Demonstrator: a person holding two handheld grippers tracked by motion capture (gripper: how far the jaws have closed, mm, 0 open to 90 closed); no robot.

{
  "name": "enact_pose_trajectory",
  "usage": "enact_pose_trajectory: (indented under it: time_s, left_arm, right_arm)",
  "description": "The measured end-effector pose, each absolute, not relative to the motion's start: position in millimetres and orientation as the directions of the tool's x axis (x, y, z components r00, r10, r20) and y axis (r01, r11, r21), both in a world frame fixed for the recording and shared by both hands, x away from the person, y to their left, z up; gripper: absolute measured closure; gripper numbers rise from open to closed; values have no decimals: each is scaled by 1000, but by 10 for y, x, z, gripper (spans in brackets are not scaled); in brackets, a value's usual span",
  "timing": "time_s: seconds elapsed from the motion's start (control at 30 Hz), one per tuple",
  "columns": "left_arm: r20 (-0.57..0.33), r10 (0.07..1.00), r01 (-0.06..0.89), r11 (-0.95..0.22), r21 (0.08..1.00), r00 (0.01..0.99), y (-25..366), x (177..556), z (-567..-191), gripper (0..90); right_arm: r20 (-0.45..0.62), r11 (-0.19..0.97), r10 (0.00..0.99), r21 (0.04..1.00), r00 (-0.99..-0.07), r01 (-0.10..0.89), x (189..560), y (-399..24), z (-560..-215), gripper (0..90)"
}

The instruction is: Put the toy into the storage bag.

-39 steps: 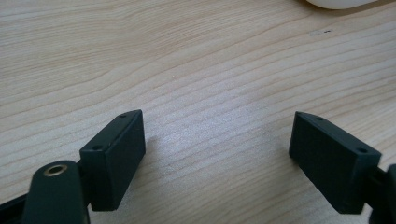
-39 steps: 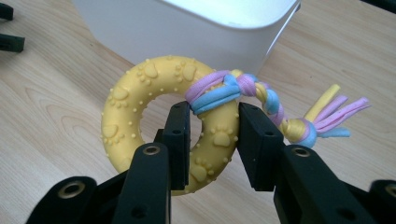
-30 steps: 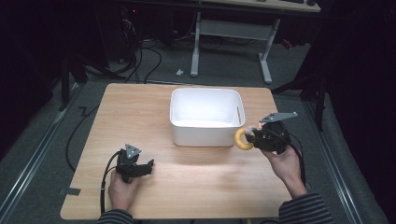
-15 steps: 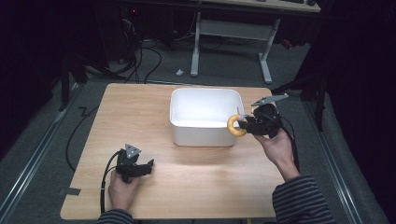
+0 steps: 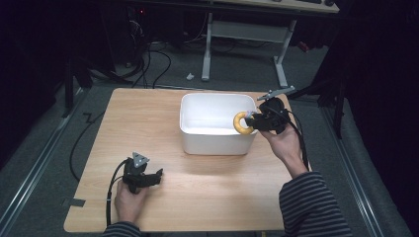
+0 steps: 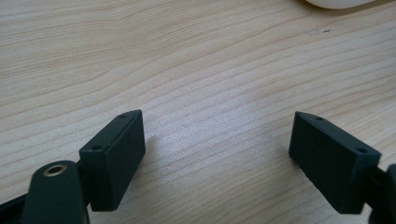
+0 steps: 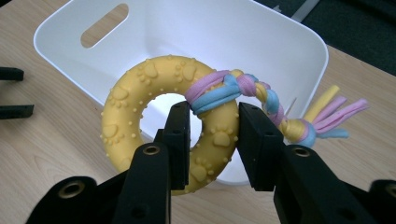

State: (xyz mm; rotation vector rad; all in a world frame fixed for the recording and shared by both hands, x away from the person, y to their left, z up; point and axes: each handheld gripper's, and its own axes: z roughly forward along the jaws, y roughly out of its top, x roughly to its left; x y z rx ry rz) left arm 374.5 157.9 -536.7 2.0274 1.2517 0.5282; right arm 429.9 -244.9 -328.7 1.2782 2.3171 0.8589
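Note:
A yellow rubber ring toy with paw prints and a pink, blue and yellow braided rope tail is clamped in my right gripper. In the high view the ring toy hangs over the right rim of the white bin, with the right gripper beside it. The white bin has a handle slot in its far wall. My left gripper rests low at the table's front left, and in its own view its jaws stand wide apart over bare wood, the left gripper open.
The wooden table has room left of the bin and along the front. A grey desk frame and cables lie on the floor beyond the far edge. A cable trails from the left gripper.
My right gripper has carried the ring toy up and leftward, from beside the bin's right front corner to over its right rim. The left gripper stayed put.

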Motion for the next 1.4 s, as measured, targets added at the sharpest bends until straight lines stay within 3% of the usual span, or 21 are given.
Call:
enact_pose_trajectory:
  time_s: [0.67, 1.4]
  left_arm:
    - [-14, 891, 612, -300, 732, 453, 1578, 3745, -5367, 189]
    - [-13, 891, 612, -300, 732, 453, 1577, 3743, -5367, 187]
  right_arm:
    - [-43, 431, 852, 626, -522, 651, 4693, -2182, -3392, 665]
    - [-46, 467, 838, 574, -543, 672, 4881, -1875, -3593, 663]
